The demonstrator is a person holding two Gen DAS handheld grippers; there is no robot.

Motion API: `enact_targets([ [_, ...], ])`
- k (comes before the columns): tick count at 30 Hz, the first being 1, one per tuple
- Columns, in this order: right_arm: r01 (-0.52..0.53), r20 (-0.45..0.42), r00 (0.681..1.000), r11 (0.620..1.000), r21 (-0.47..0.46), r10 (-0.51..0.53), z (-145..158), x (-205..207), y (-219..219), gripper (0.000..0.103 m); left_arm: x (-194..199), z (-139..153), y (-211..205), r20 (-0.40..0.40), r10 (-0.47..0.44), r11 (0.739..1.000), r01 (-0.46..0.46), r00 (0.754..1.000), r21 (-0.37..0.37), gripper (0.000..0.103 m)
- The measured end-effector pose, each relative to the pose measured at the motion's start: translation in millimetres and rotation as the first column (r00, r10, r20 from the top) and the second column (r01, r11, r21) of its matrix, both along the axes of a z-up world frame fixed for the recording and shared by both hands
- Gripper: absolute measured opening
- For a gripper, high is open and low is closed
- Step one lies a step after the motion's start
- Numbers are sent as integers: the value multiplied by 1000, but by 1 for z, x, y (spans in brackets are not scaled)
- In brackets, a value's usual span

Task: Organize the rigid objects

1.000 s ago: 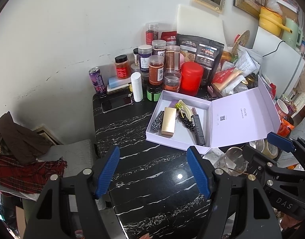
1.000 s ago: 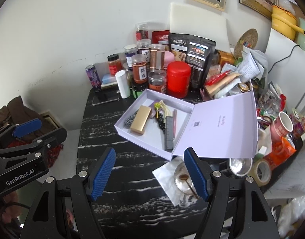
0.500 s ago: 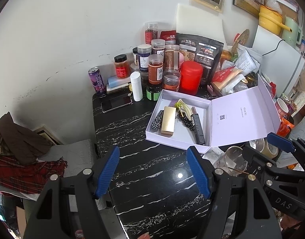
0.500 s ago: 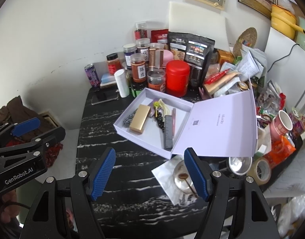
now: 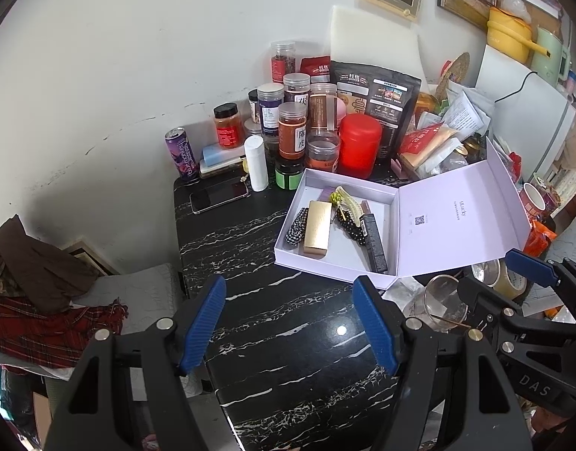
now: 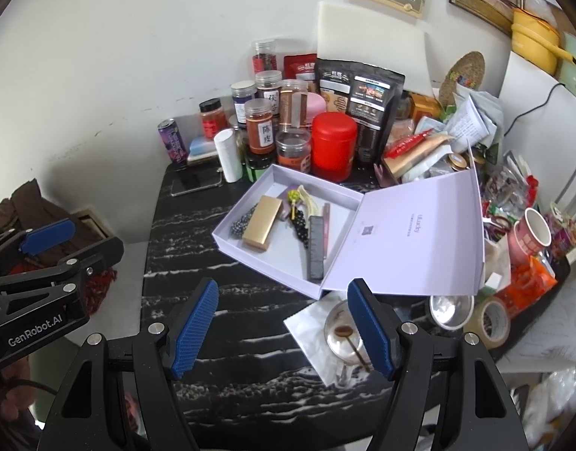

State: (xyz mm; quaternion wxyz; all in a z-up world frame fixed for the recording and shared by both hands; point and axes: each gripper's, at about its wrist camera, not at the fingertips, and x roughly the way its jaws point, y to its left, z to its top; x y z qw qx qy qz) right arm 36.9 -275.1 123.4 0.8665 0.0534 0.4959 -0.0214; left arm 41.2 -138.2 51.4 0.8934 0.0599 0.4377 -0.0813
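While both sets of tongs hang over the black marbled worktop [image 5: 288, 338], neither grips anything: the left tongs [image 5: 289, 325] and the right tongs [image 6: 282, 329] each stand open, blue pads apart with bare worktop between them. An open lilac box [image 5: 325, 263] lies ahead of both, just beyond the left tongs' far pad and slightly to their right, its lid [image 6: 419, 240] folded flat to the right. Inside the box lie a gold bar-shaped case [image 5: 318, 227], a long black case [image 5: 374, 242], a dotted black hair accessory [image 5: 295, 227] and a pale hair clip [image 5: 348, 201]. Jars and packets crowd the wall beyond the box. A drinking glass [image 6: 342, 332] sits partly hidden behind the right tongs' right pad. Small items under the clip are hard to make out.
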Motion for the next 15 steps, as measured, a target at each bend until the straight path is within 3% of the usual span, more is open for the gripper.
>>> enact_targets([
  [15, -6, -8, 1000, 1000, -1, 6, -1, 0, -5, 72, 1, -4, -1, -2, 5, 1000, -5, 1000, 19, 70],
])
